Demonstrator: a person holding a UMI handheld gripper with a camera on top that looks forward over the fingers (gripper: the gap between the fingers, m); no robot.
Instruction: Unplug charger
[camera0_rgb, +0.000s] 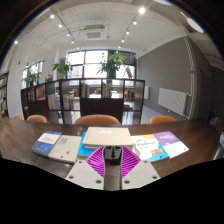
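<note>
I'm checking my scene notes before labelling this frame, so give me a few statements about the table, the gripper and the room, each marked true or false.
1. The gripper has its fingers shut on a charger. False: nothing is between the fingers, and no charger can be made out.
2. A white box sits on the table just ahead of the fingers. True.
3. Books lie on either side of the fingers. True: one book on one side, another book on the other.
4. The table is bare. False: the books and the box lie on it.
5. Potted plants stand by the windows beyond the table. True.
</note>
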